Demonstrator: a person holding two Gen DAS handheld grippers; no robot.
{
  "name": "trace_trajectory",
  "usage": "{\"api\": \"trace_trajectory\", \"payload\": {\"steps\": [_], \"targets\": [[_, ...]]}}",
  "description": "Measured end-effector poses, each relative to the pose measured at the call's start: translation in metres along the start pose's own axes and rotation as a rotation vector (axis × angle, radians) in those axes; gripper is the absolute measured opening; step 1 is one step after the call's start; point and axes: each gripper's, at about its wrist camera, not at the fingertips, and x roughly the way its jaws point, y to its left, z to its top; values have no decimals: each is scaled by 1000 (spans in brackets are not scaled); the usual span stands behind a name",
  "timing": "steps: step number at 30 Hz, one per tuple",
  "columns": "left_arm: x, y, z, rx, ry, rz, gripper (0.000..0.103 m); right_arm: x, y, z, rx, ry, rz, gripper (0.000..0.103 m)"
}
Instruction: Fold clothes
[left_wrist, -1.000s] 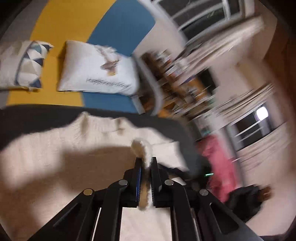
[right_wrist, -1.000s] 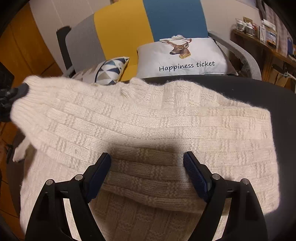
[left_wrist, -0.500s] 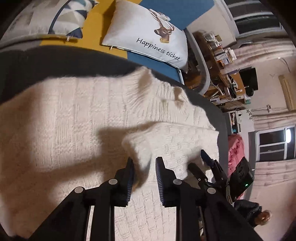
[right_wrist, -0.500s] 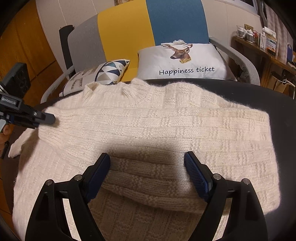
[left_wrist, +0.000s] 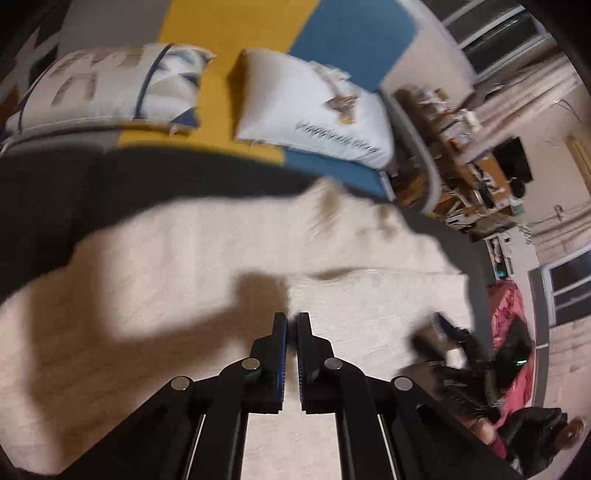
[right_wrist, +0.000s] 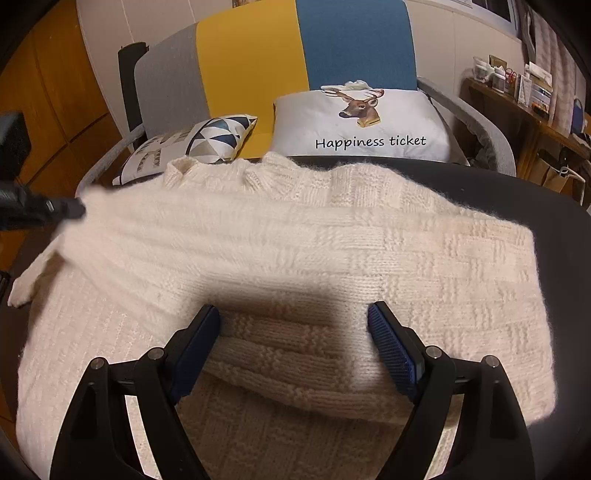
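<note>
A cream knitted sweater (right_wrist: 332, 240) lies flat on a dark round table (right_wrist: 535, 192), neck toward the armchair. Its right sleeve is folded across the body. My right gripper (right_wrist: 293, 325) hangs open just above that folded part, its blue pads wide apart and gripping nothing. My left gripper (left_wrist: 291, 321) is shut, and I see no cloth between its pads; the sweater (left_wrist: 184, 295) spreads under and ahead of it. From the right wrist view the left gripper (right_wrist: 72, 211) points at the blurred left sleeve cuff (right_wrist: 110, 221) and meets its edge.
Behind the table stands a grey, yellow and blue armchair (right_wrist: 251, 74) with a deer pillow (right_wrist: 369, 122) and a triangle-patterned pillow (right_wrist: 207, 140). A cluttered wooden shelf (right_wrist: 524, 92) is at the right. A person (left_wrist: 535, 435) sits low at the right.
The left gripper carried the left sleeve cuff down over the sweater, opened around it, then shut with nothing visible in it. The sleeve now lies stretched across the body. The right gripper stayed put.
</note>
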Motion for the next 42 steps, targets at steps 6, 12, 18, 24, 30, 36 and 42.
{"api": "trace_trajectory", "payload": {"steps": [6,12,18,24,30,36,42], "targets": [[-4,22,-11,-71,-11,-164,8,1,3,0,-13,6,-18,85],[-4,47,-3,-175,15,-199,17,1,1,0,-4,6,-2,86],[27,41,2,-231,68,-322,19,-17,-5,20,5,0,27,86],[1,-6,7,-37,-135,-262,4,3,-18,42,-101,58,-86,86],[8,2,11,-43,-150,-151,4,29,-38,45,-87,34,-170,83],[20,45,-2,-246,-79,-304,14,7,-51,43,-13,16,-87,84],[8,69,-28,-303,-57,-337,15,-66,-104,8,346,-84,293,84]]}}
